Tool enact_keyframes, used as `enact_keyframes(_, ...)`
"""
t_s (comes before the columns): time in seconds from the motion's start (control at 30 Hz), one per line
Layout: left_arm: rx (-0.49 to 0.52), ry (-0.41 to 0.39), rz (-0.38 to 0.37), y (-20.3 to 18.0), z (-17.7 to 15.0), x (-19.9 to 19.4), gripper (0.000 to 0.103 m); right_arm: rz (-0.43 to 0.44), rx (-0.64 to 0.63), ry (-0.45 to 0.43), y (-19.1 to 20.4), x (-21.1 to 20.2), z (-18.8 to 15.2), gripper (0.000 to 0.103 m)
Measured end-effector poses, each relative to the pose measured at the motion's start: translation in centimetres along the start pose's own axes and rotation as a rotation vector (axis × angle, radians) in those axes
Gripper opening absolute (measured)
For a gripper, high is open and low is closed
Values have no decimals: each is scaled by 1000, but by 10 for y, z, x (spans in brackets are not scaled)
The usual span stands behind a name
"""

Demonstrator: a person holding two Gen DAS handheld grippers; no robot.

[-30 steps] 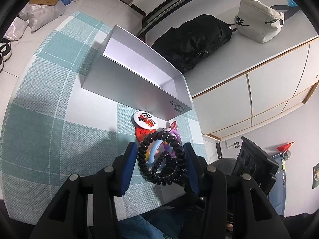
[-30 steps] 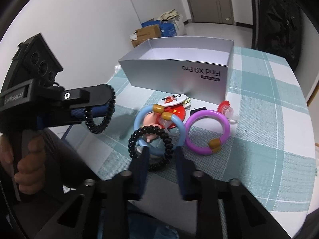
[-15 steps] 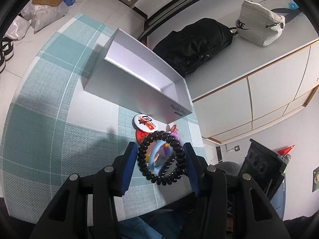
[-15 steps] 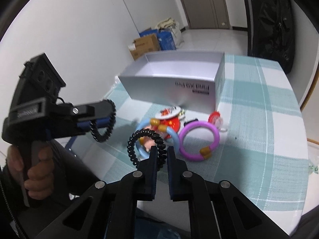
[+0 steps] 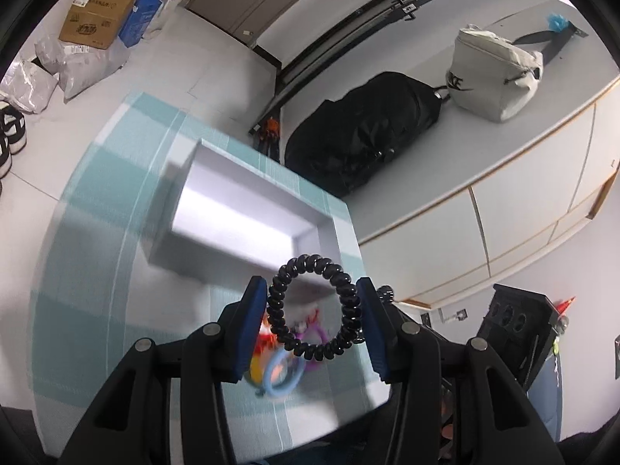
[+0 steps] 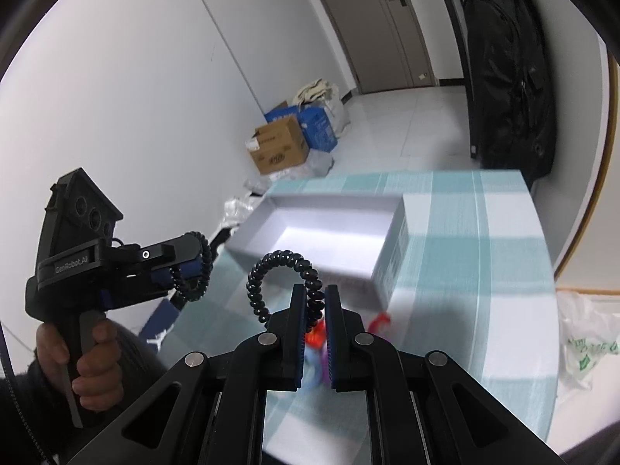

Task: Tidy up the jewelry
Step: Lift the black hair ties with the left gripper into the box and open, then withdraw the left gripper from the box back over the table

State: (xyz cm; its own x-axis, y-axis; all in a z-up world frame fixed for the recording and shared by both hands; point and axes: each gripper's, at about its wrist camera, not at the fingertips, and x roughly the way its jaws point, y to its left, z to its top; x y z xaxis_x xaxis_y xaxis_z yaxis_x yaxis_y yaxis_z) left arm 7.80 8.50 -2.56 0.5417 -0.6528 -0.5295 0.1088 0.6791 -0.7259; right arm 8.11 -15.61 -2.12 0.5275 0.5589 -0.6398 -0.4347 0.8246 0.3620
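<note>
Between the left tongs [image 5: 312, 319] a black coil tie [image 5: 313, 306] sits flat, its ring pressed on both sides by the blue pads, so these tongs are clamped across its width. The right tongs [image 6: 312, 323] are drawn together on a second coil tie [image 6: 285, 283], pinching one side of its loop while the rest arcs up and to the left; their jaws have just finished closing on it. Both ties hang in the air, clear of the worktop [image 6: 484, 271].

Ahead of both sits the open grey box [image 6: 329, 228], and as far as the two views show, it holds nothing, so no piece is put away. Below the tongs a small heap is left on the checked cloth: a light-blue ring [image 5: 281, 378], a purple ring [image 5: 312, 337] and something red [image 6: 379, 319], too blurred to name. I judge the task barely begun, with two ties lifted and everything due for the box.

Each pair of tongs points forward and down toward the box. In the right view a hand [image 6: 91, 364] grips the left handle, held off to the side and level with the box's near end.
</note>
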Motion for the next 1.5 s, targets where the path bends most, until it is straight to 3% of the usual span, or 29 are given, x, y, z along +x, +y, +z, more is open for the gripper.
enact_keyframes(0.37, 60, 23, 53, -10, 49, 35, 42, 1, 9, -27, -14, 32, 51, 8)
enact_keyframes(0.73, 79, 123, 108, -3, 57, 74, 42, -22, 52, 68, -40, 75, 56, 8)
enact_keyframes(0.8, 73, 147, 106, -3, 57, 79, 45, -13, 40, 94, -40, 81, 57, 11)
enact_keyframes(0.87, 82, 144, 114, -4, 57, 80, 55, -11, 16, 101, -38, 84, 58, 12)
enact_keyframes(0.93, 93, 125, 108, -7, 57, 77, 72, -22, -11, 96, -34, 82, 58, 19)
enact_keyframes(0.97, 93, 111, 98, -7, 56, 73, 75, -21, -19, 92, -33, 81, 58, 34)
enact_keyframes(1.0, 93, 104, 99, -8, 57, 72, 77, -18, -22, 83, -32, 78, 58, 45)
enact_keyframes(1.1, 88, 82, 116, -8, 58, 66, 77, 5, -22, 30, -29, 61, 58, 58)
enact_keyframes(1.2, 91, 70, 144, -10, 57, 61, 78, -3, -37, -14, -26, 48, 58, 68)
enact_keyframes(1.3, 147, 33, 236, -21, 51, 53, 78, -19, -34, -35, -24, 40, 58, 78)
enact_keyframes(1.4, 208, -12, 365, -30, 43, 46, 78, -2, -12, -52, -25, 31, 55, 83)
enact_keyframes(1.5, 229, -47, 400, -38, 35, 37, 78, 6, -3, -61, -24, 23, 51, 86)
